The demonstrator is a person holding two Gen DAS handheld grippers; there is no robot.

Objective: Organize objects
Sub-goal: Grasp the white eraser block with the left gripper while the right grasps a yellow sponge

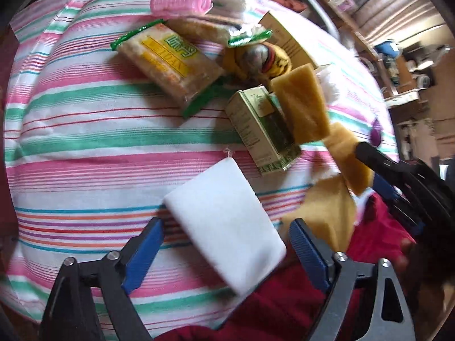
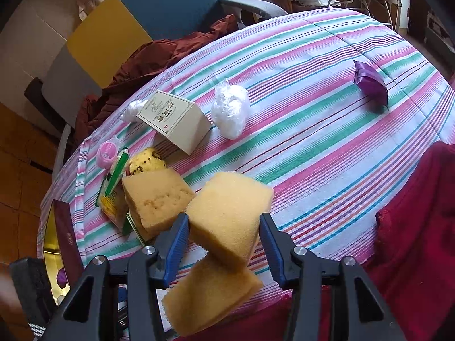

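A white sponge block [image 1: 224,227] lies tilted between the open fingers of my left gripper [image 1: 227,244], over the near edge of the striped cloth [image 1: 85,130]; the jaws stand apart from it. My right gripper [image 2: 224,241] is open around a yellow sponge [image 2: 230,213], which looks loose between the fingers. A second yellow sponge [image 2: 210,295] is below it and a third [image 2: 156,196] leans on a green box [image 1: 261,130]. The right gripper also shows in the left wrist view [image 1: 378,164].
A snack packet [image 1: 167,59], pink roller [image 1: 182,0], yellow toy [image 1: 256,59], cream box [image 2: 176,119], white plastic bag [image 2: 230,110] and purple pouch [image 2: 371,82] lie on the cloth. Red fabric [image 2: 412,227] hangs at the near edge. A chair [image 2: 136,20] stands behind.
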